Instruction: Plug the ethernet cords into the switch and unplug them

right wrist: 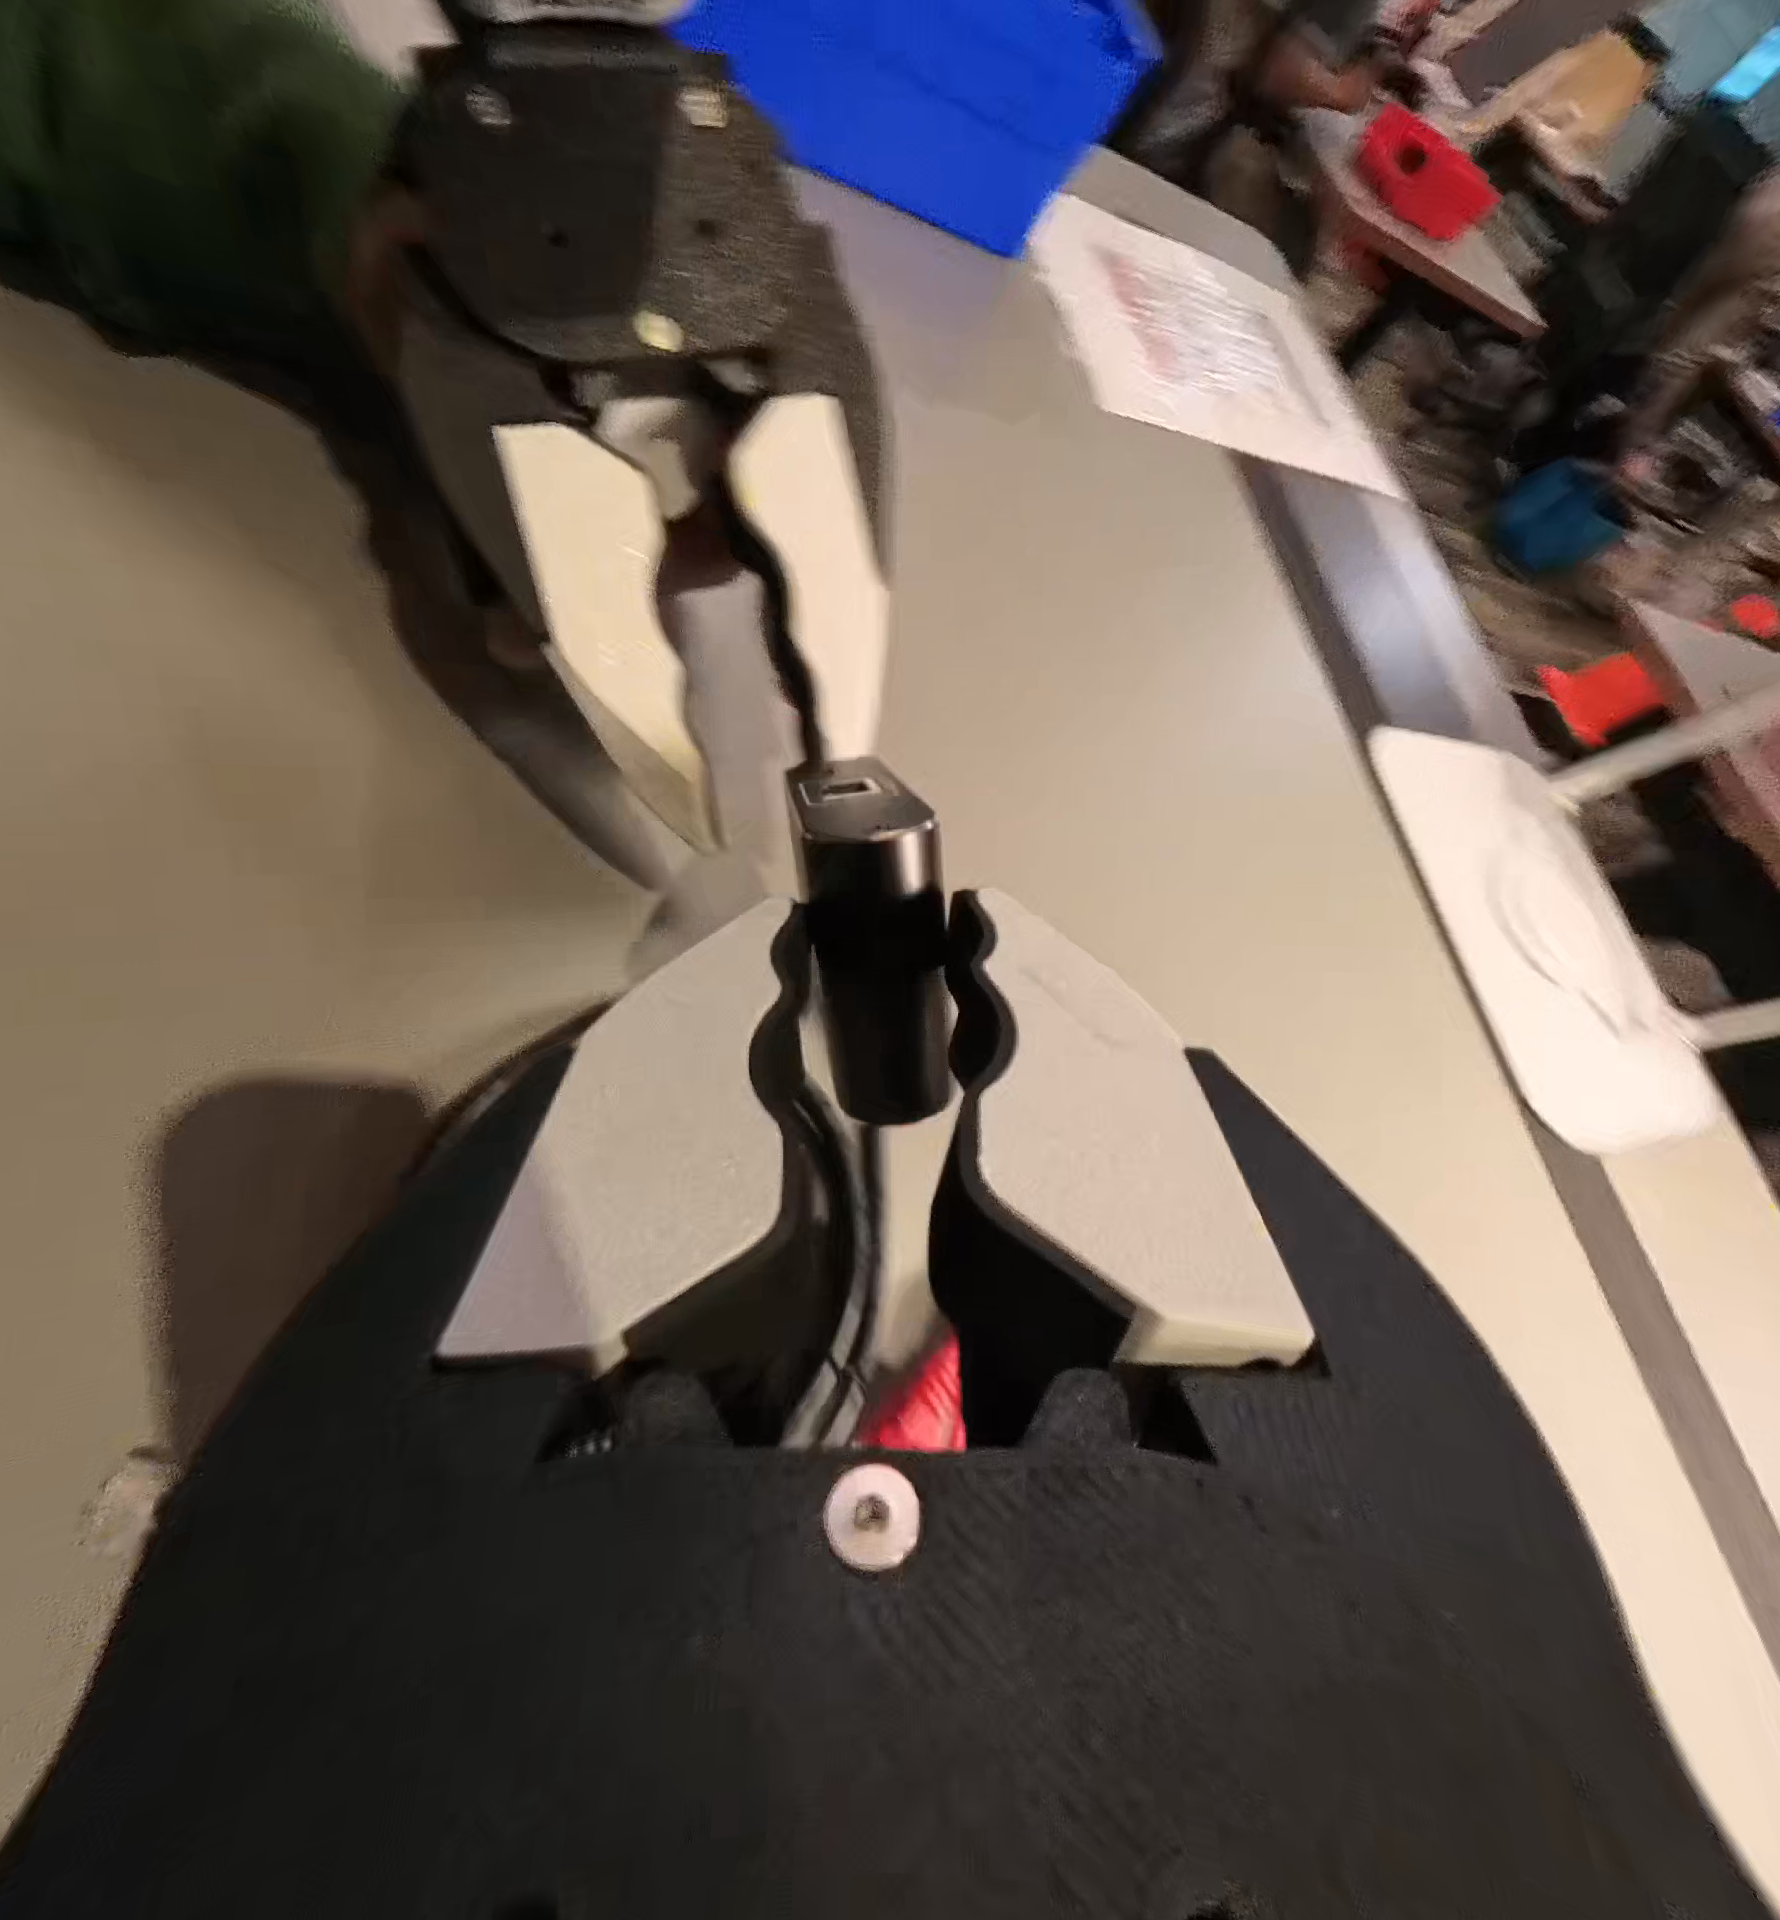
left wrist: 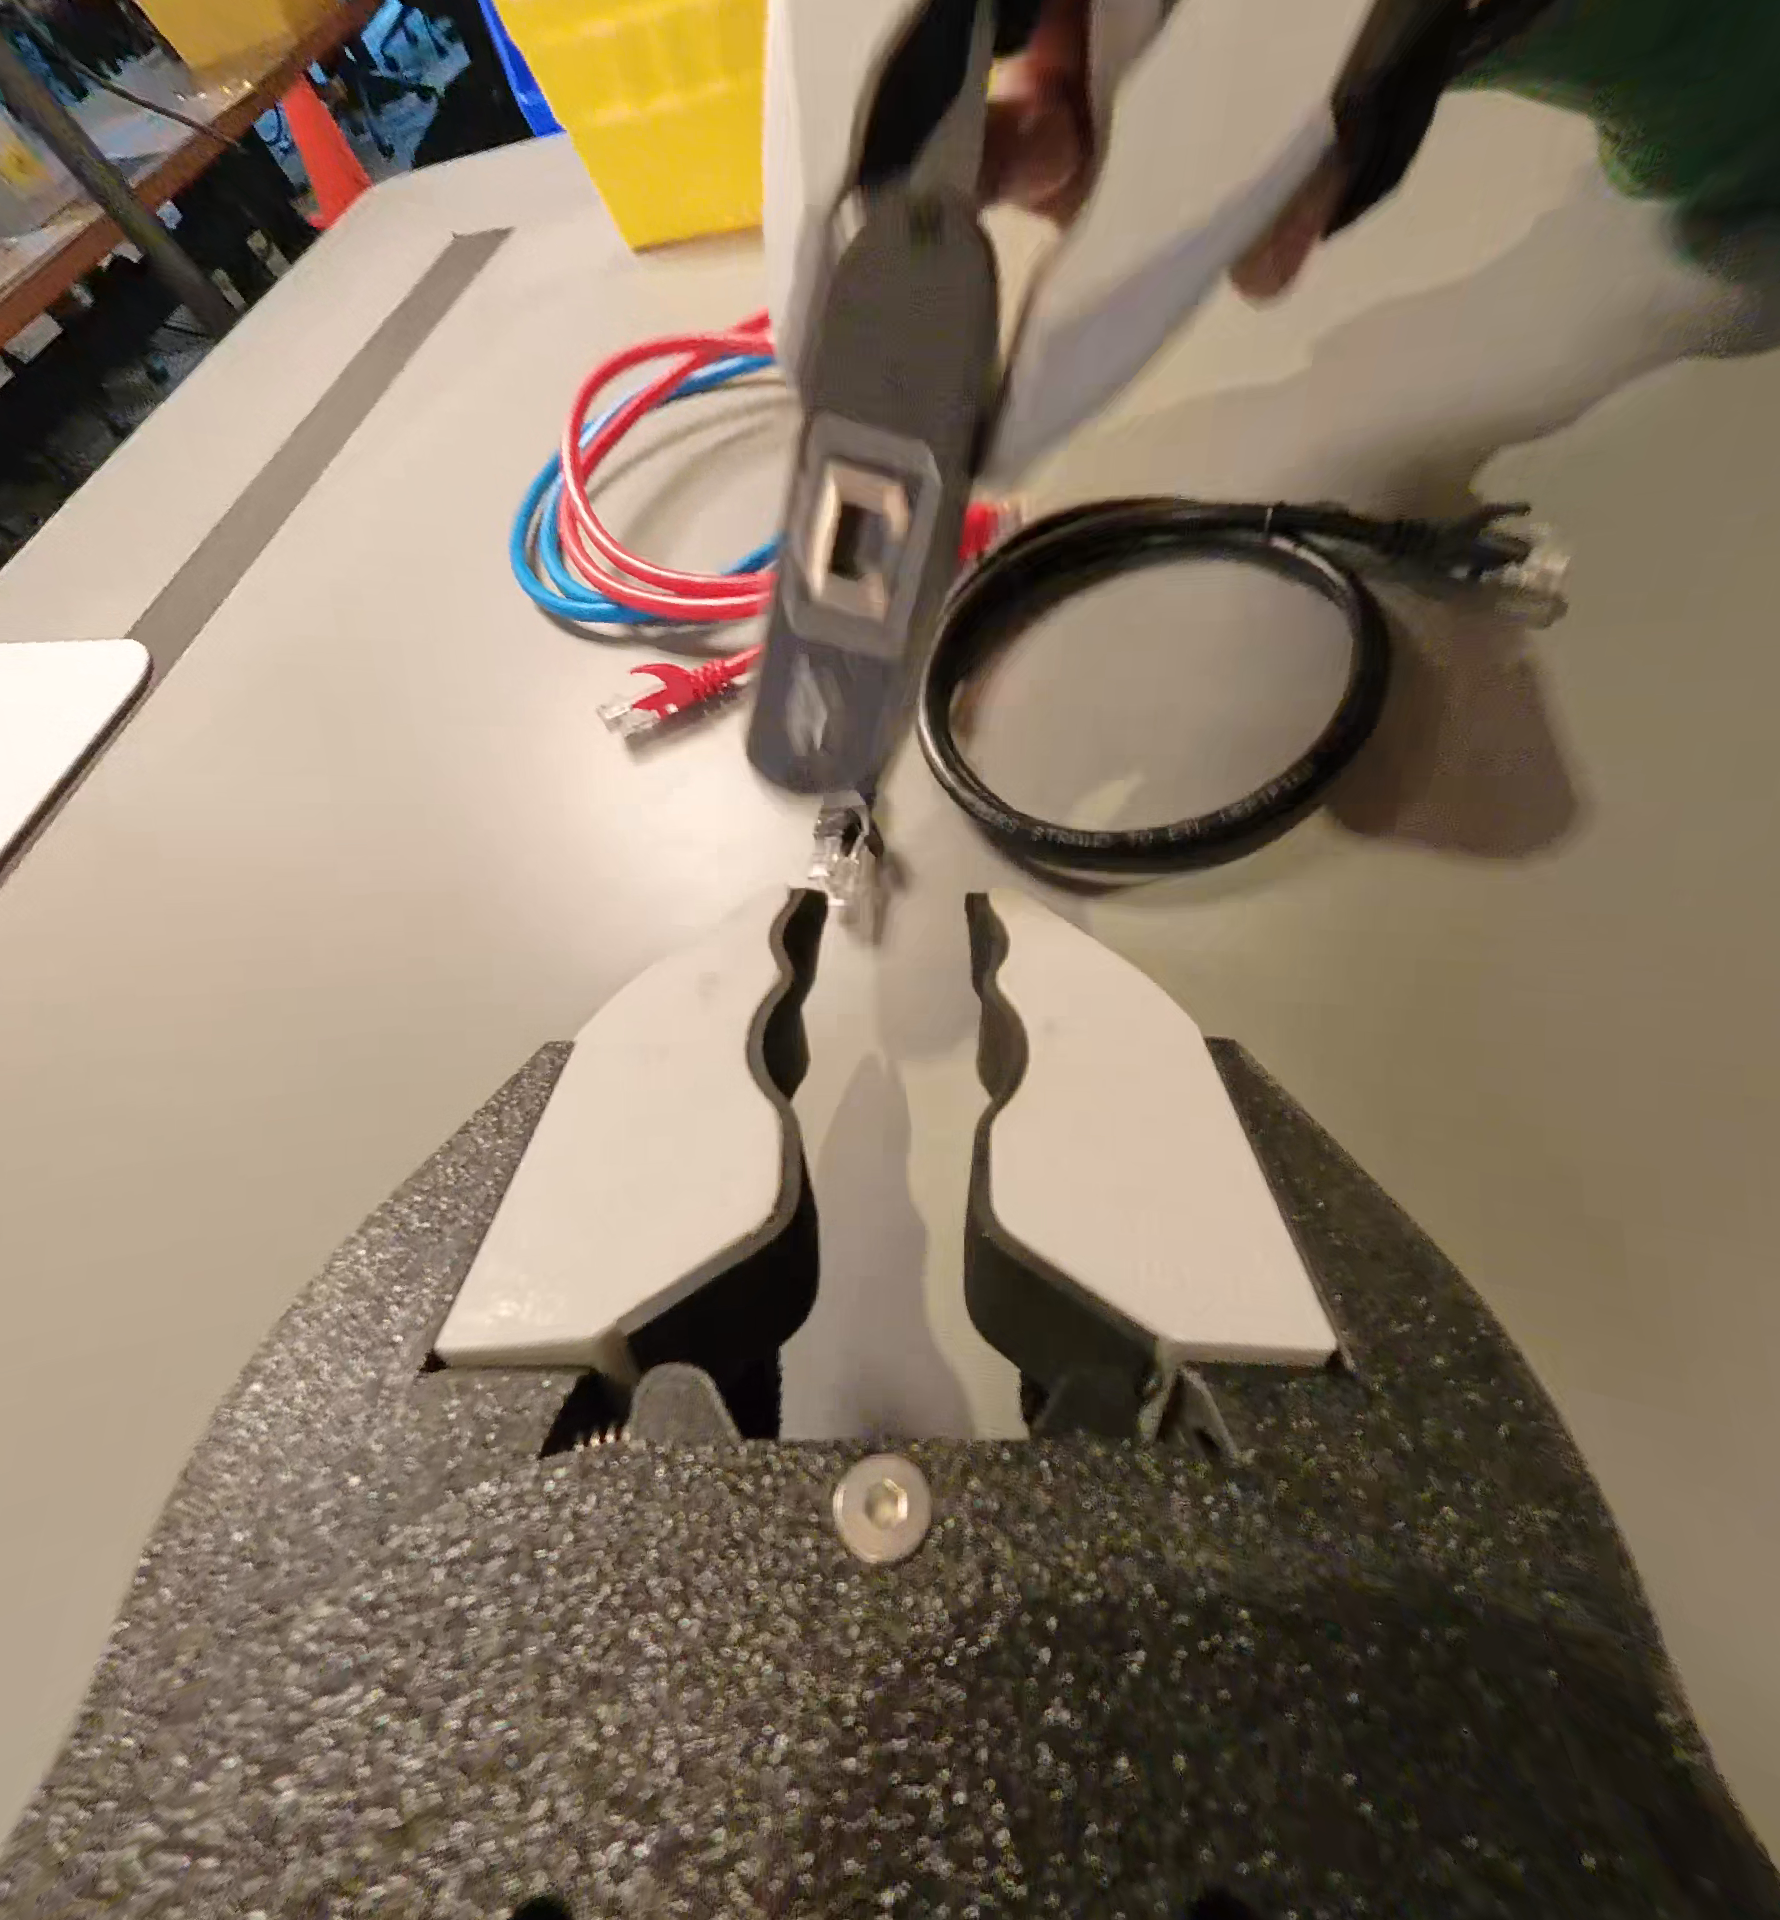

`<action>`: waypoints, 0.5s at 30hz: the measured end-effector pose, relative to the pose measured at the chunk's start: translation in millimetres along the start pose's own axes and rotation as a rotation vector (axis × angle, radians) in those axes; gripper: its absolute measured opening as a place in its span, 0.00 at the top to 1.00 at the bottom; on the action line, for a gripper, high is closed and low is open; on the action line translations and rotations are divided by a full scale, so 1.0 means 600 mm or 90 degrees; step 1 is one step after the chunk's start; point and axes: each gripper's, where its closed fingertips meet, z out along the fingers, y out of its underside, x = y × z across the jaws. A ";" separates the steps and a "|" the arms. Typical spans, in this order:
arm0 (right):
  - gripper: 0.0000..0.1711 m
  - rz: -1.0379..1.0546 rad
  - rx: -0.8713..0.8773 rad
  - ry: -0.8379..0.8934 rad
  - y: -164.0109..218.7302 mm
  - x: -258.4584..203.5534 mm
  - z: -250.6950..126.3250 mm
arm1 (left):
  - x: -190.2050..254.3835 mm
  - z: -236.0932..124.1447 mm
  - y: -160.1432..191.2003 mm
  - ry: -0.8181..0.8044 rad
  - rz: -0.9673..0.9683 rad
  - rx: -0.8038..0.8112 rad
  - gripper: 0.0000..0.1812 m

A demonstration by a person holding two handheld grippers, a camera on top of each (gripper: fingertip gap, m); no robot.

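My right gripper (right wrist: 881, 914) is shut on a dark grey adapter-like switch (right wrist: 870, 997) and holds it above the table. In the left wrist view the switch (left wrist: 855, 582) hangs from the right gripper (left wrist: 927, 239), its open port facing me. My left gripper (left wrist: 891, 914) is open and empty, low over the table just in front of the switch; it also shows in the right wrist view (right wrist: 772, 790). A clear plug with a dark boot (left wrist: 844, 852) sits by my left fingertip. A coiled black cord (left wrist: 1156, 675) and coiled red, blue and grey cords (left wrist: 647, 488) lie beyond.
A loose red plug (left wrist: 657, 696) lies left of the switch. A yellow bin (left wrist: 657, 104) stands at the far table edge, a blue bin (right wrist: 917, 104) and a sheet of paper (right wrist: 1208, 343) nearby. A white pad (left wrist: 13, 748) lies at the left. A green sleeve (left wrist: 1696, 104) is at the upper right. Tip to tip, the grippers are about 7 cm apart.
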 end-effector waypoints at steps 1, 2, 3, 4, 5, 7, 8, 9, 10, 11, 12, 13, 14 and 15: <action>0.86 0.017 -0.011 0.043 0.007 0.026 -0.027 | -0.005 -0.003 -0.003 -0.002 -0.014 0.011 0.85; 0.86 0.025 -0.034 0.087 0.019 0.054 -0.059 | -0.009 -0.006 -0.005 -0.005 -0.026 0.017 0.86; 0.86 0.029 -0.065 0.138 0.033 0.086 -0.098 | -0.012 -0.007 -0.006 -0.008 -0.035 0.021 0.87; 0.86 0.036 -0.099 0.201 0.049 0.125 -0.144 | -0.016 -0.008 -0.005 -0.014 -0.041 0.022 0.88; 0.86 0.044 -0.138 0.266 0.066 0.165 -0.194 | -0.019 -0.008 -0.004 -0.021 -0.044 0.019 0.90; 0.85 0.068 -0.243 0.383 0.117 0.244 -0.297 | -0.022 -0.007 -0.002 -0.028 -0.042 0.014 0.91; 0.85 0.092 -0.310 0.425 0.152 0.279 -0.345 | -0.021 -0.007 -0.002 -0.030 -0.039 0.011 0.92; 0.85 0.128 -0.376 0.447 0.193 0.308 -0.386 | -0.021 -0.005 0.000 -0.033 -0.036 0.007 0.92; 0.85 0.179 -0.438 0.446 0.239 0.328 -0.416 | -0.021 -0.004 0.001 -0.035 -0.033 0.003 0.92; 0.85 0.232 -0.484 0.440 0.283 0.346 -0.437 | -0.021 -0.003 0.002 -0.036 -0.031 -0.001 0.92; 0.85 0.278 -0.516 0.433 0.324 0.363 -0.451 | -0.020 -0.002 0.002 -0.037 -0.028 -0.003 0.92; 0.86 0.315 -0.541 0.423 0.363 0.378 -0.457 | -0.020 -0.002 0.002 -0.038 -0.026 -0.004 0.92; 0.86 0.349 -0.572 0.408 0.402 0.389 -0.461 | -0.019 -0.002 0.002 -0.039 -0.024 -0.004 0.92; 0.85 0.379 -0.607 0.394 0.438 0.396 -0.462 | -0.019 -0.002 0.002 -0.040 -0.023 -0.004 0.92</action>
